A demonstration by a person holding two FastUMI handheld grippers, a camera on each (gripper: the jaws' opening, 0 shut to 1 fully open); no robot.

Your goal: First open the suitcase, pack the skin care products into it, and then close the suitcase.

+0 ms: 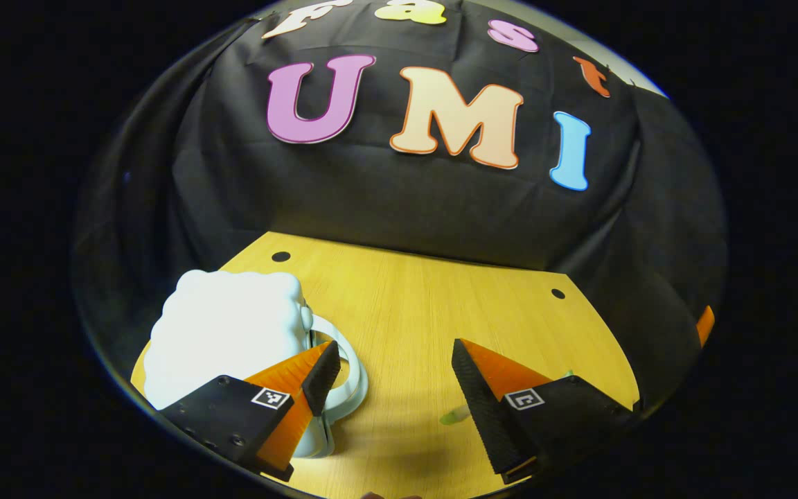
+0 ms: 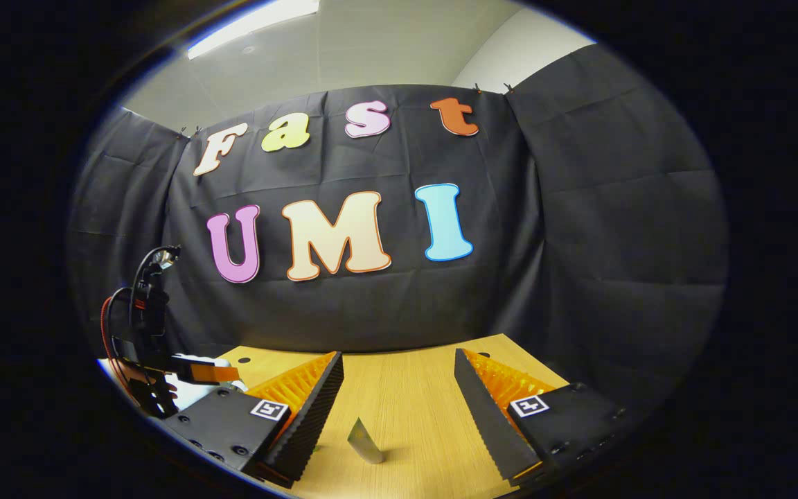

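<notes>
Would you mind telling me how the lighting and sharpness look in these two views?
Left gripper view: the white suitcase is overexposed, its surface detail washed out; the wooden table is bright and sharp. Right gripper view: a ceiling light glares; the small tube looks slightly soft.

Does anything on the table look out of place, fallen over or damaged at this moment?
Nothing stands out. The white suitcase sits closed on the wooden table, and a small tube stands upright between the open right gripper fingers. No spill or damage is visible.

Glossy, seemingly plastic suitcase [image 1: 226, 333] sits on a smooth wood-grain table [image 1: 427, 312].
</notes>
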